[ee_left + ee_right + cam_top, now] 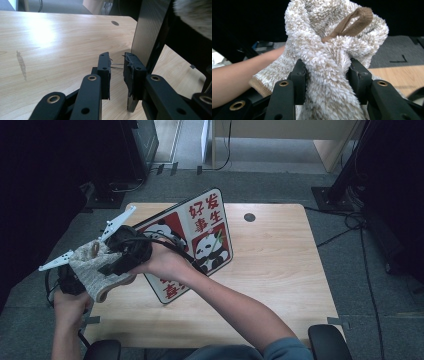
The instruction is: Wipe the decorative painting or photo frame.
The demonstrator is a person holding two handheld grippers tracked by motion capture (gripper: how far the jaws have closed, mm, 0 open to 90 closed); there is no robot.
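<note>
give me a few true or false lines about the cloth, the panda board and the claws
1. The right claw is shut on the fluffy cloth. True.
2. The panda board lies flat on the table. False: it stands tilted, its lower edge on the table.
3. The cloth has a tan loop. True.
4. The left claw grips the cloth. False: nothing fluffy is between its jaws; it sits at the board's dark edge, with a small gap between the jaws.
5. The table is wooden, with a round hole near its far edge. True.
</note>
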